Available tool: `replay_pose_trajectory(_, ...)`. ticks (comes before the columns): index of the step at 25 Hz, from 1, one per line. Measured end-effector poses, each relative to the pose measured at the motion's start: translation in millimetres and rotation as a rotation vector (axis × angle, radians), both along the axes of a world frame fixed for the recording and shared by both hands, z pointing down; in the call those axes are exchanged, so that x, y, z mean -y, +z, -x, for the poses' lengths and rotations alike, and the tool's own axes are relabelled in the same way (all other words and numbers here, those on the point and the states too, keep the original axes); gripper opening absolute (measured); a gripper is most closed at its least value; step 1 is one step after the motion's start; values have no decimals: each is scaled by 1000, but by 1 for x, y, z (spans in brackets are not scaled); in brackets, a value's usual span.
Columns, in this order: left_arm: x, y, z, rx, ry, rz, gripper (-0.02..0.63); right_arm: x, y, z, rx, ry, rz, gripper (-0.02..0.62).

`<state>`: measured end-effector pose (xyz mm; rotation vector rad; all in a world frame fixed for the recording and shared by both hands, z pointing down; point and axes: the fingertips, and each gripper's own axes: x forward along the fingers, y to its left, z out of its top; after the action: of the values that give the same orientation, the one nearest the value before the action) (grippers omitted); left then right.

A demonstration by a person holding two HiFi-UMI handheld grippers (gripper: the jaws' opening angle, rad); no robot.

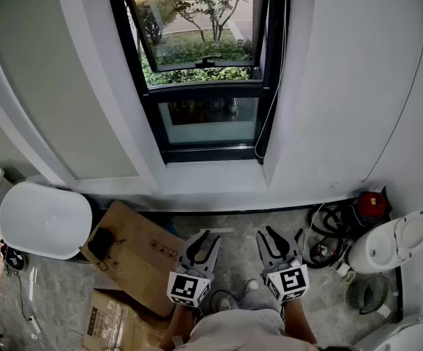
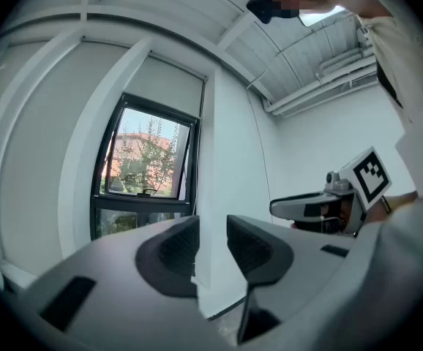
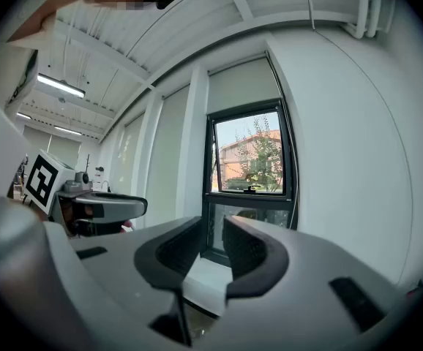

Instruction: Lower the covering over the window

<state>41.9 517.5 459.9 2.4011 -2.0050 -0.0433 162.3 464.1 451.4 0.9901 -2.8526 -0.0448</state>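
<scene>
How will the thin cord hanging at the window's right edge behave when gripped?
The cord hangs slack in a long loop, so it is probably floppy and will swing when nudged. Being so thin, it looks light and may slip from a loose grip.

Cannot read the cardboard box (image 1: 142, 258) print or see the window (image 1: 208, 119) top beyond the head view's edge.
</scene>
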Motion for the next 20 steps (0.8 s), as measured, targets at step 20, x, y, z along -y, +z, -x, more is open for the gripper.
replay_pose_trajectory(20, 75, 3, 34, 5, -34, -24, 123, 81, 7, 47, 28, -27, -17, 120)
